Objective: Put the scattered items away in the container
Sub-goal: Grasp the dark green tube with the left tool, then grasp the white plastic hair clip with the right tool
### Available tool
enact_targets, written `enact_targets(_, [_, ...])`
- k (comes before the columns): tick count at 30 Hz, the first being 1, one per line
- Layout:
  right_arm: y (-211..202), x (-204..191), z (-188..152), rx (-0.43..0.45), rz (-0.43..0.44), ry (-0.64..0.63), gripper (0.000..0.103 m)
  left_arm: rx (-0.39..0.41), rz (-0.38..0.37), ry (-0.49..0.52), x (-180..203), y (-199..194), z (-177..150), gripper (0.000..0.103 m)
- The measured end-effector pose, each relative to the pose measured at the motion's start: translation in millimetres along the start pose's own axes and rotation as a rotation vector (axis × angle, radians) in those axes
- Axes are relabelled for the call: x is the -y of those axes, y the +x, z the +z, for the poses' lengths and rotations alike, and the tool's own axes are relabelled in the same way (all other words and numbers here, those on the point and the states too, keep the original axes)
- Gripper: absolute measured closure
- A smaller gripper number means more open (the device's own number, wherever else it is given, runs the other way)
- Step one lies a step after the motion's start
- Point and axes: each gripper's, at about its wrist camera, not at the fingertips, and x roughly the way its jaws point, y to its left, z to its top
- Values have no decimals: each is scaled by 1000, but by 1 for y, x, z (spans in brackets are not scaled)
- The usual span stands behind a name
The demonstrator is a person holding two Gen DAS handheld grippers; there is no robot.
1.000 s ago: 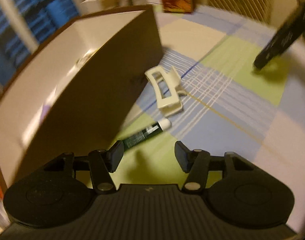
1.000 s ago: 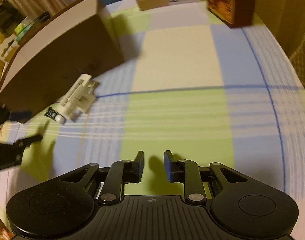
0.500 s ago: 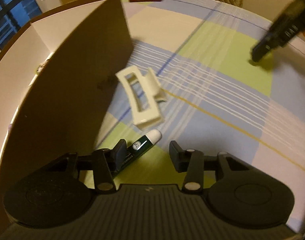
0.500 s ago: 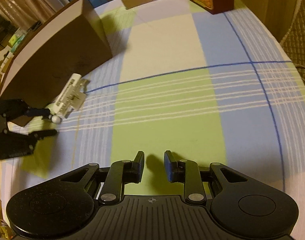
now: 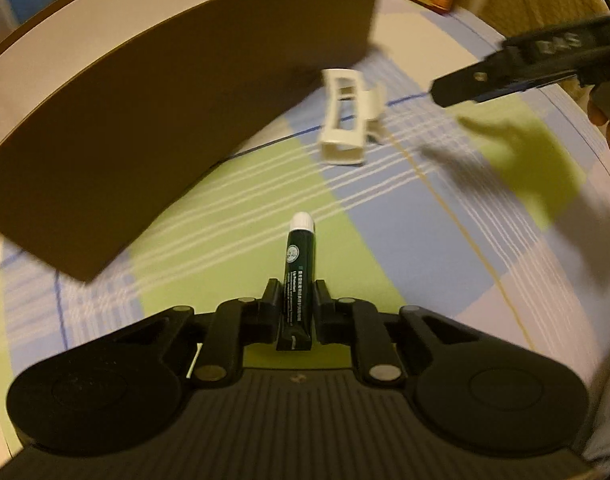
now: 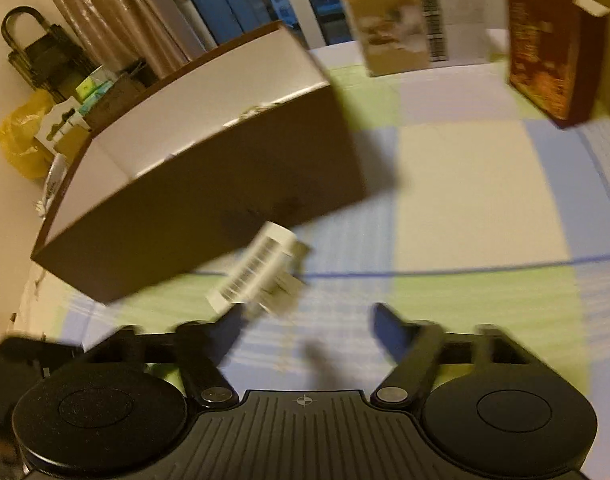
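My left gripper [image 5: 296, 300] is shut on a dark green lip balm tube [image 5: 297, 264] with a white cap that points away from me, lifted off the checked cloth. A cream hair claw clip [image 5: 347, 120] lies beside the brown cardboard box [image 5: 153, 92], which has a white inside. In the right wrist view my right gripper [image 6: 305, 330] stands open just short of the hair claw clip [image 6: 261, 276], its left finger close to the clip's near end. The brown box [image 6: 209, 200] lies behind the clip. The right gripper also shows as a dark bar [image 5: 517, 72].
A dark red book [image 6: 545, 44] and a white-and-tan carton [image 6: 413, 20] stand at the far side of the cloth. Bags, a yellow sack [image 6: 21, 136] and clutter sit beyond the box at the left. A hand [image 5: 609, 120] shows at the right edge.
My left gripper shut on the lip balm tube and lifted it. My right gripper opened wide and moved left toward the hair clip.
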Motion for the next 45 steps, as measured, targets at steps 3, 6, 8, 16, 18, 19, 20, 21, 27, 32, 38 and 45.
enact_targets(3, [17, -14, 8, 13, -10, 8, 48, 2, 14, -54, -5, -2, -3, 90])
enact_targets(6, [35, -20, 14, -24, -42, 32, 58, 0, 23, -71, -6, -2, -4, 89])
enact_targets(8, [44, -23, 15, -38, -75, 12, 59, 0, 23, -87, -9, -4, -5, 89])
enact_targets(16, [34, -12, 12, -103, -45, -178, 83, -3, 13, -139, -17, -6, -8, 89])
enact_targets(18, [26, -4, 10, -132, -43, -214, 83, -2, 12, -141, -18, -7, -9, 89])
enact_targets(19, [22, 0, 9, -148, -42, -245, 83, -3, 12, -142, -18, -7, -10, 89])
enact_targets(20, [17, 5, 6, -161, -43, -277, 83, -4, 12, -144, -17, -8, -10, 89])
enact_targets(21, [12, 11, 3, -169, -44, -294, 83, -5, 10, -146, -17, -8, -11, 89])
enact_targets(27, [-16, 46, -14, -136, -34, -164, 70, -6, -4, -158, -12, -11, -13, 87])
enact_targets(32, [-32, 41, -27, -35, -32, -38, 12, -11, -13, -174, -15, -10, -10, 83])
enact_targets(38, [-7, 18, -42, -40, -153, -102, 31, -8, -11, -182, -16, -9, -10, 80])
enact_targets(45, [8, 11, -53, 14, -222, -211, 55, 12, 10, -190, -15, -5, -6, 71])
